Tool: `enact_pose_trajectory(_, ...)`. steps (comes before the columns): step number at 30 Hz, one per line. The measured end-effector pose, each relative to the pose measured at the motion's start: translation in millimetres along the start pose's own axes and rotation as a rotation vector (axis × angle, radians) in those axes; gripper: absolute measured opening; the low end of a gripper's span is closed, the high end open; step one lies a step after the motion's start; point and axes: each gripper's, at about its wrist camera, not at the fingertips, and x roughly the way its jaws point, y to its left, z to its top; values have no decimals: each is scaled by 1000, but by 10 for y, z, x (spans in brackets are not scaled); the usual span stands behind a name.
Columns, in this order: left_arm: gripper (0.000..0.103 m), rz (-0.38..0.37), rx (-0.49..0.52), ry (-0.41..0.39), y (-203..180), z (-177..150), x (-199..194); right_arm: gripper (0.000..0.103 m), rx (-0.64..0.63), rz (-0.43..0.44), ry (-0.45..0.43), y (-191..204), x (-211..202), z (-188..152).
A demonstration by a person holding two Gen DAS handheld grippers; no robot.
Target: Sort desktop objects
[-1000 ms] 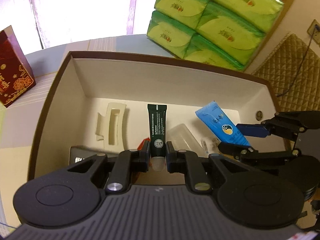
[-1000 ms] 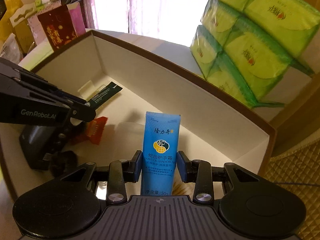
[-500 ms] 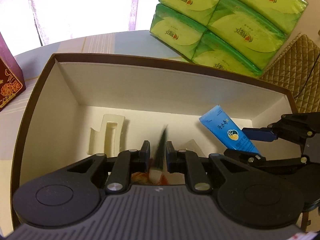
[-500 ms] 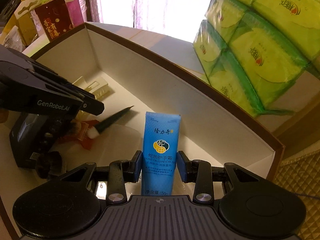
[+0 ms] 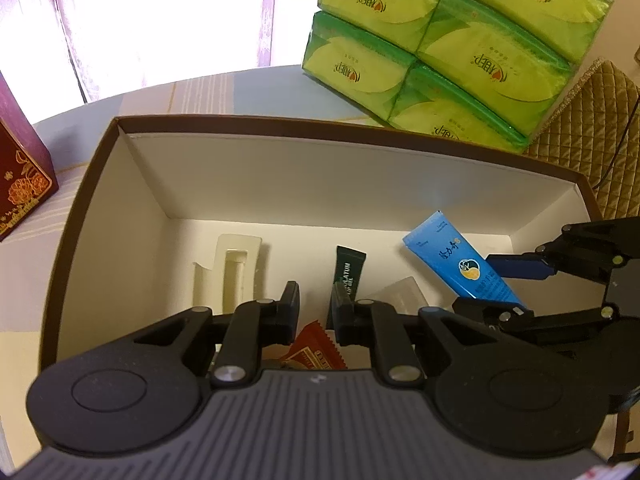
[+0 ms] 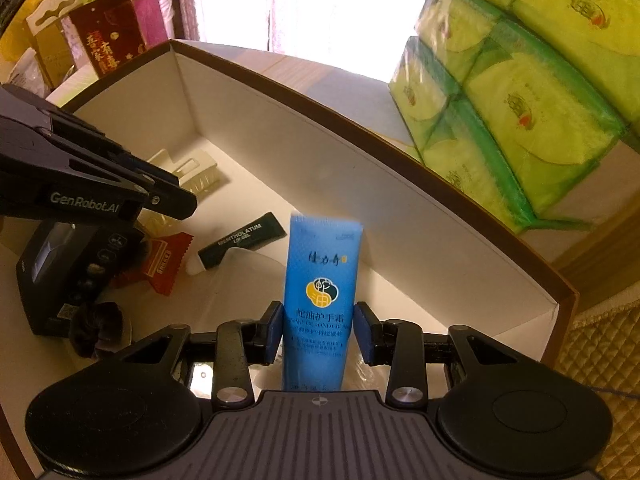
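Note:
My right gripper (image 6: pixel 319 330) is shut on a blue hand-cream tube (image 6: pixel 320 280) and holds it upright over the right part of an open brown box with a white inside (image 5: pixel 320 184). From the left wrist view the blue tube (image 5: pixel 460 268) slants out of the right gripper (image 5: pixel 494 286). My left gripper (image 5: pixel 316 308) stands almost closed, nothing between its fingers. A dark green lip-gel tube (image 5: pixel 349 272) lies flat on the box floor just beyond it. In the right wrist view this dark green tube (image 6: pixel 244 238) lies apart from the left gripper (image 6: pixel 182 200).
On the box floor lie a red sachet (image 5: pixel 316 348), a cream hair clip (image 5: pixel 232 272), a clear plastic piece (image 5: pixel 400 296) and a black device (image 6: pixel 60 272). Green tissue packs (image 5: pixel 440 48) are stacked behind the box. A dark red carton (image 5: pixel 20 184) stands left, gift bags (image 6: pixel 108 40) beyond.
The dark green tube was between my left fingers a second ago, turned edge-on, and now lies loose on the box floor. The left gripper shifted slightly. The right gripper kept its grip and place.

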Motion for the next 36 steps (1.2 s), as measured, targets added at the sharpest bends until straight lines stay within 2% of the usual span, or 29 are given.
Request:
enact_pose_trajectory(1, 14, 2, 5, -2, 0, -8, -14, 36, -11, -12, -13, 15, -15, -2)
enact_pose_trajectory(3, 22, 6, 14, -6, 3, -25, -42, 47, -24, -35, -39, 41, -57, -9)
enact_pose_trajectory(4, 25, 11, 19, -10, 7, -37, -60, 58, -20, -37, -50, 39, -91, -14)
enact_pose_trajectory(5, 33, 24, 23, -13, 11, -53, -84, 65, -10, -34, -64, 37, -119, -21)
enact_pose_trajectory(7, 38, 36, 33, -24, 24, -87, -133, 69, 25, -22, -101, 15, -229, -57)
enact_pose_trajectory(10, 46, 44, 38, -38, 59, -146, -237, 83, 73, -2, -136, 28, -392, -135)
enact_pose_trajectory(14, 61, 42, 34, -64, 93, -249, -425, 94, 97, 24, -180, 149, -591, -247)
enact_pose_trajectory(19, 70, 59, 56, -110, 56, -388, -714, 101, 150, 13, -223, 310, -813, -390)
enact_pose_trajectory(21, 75, 61, 52, -126, 44, -429, -827, 101, 179, 1, -244, 346, -901, -425)
enact_pose_trajectory(29, 86, 107, 78, -197, 4, -645, -1252, 101, 303, -39, -291, 507, -1248, -620)
enact_pose_trajectory(36, 87, 103, 67, -228, -17, -934, -1576, 101, 383, -77, -318, 712, -1532, -828)
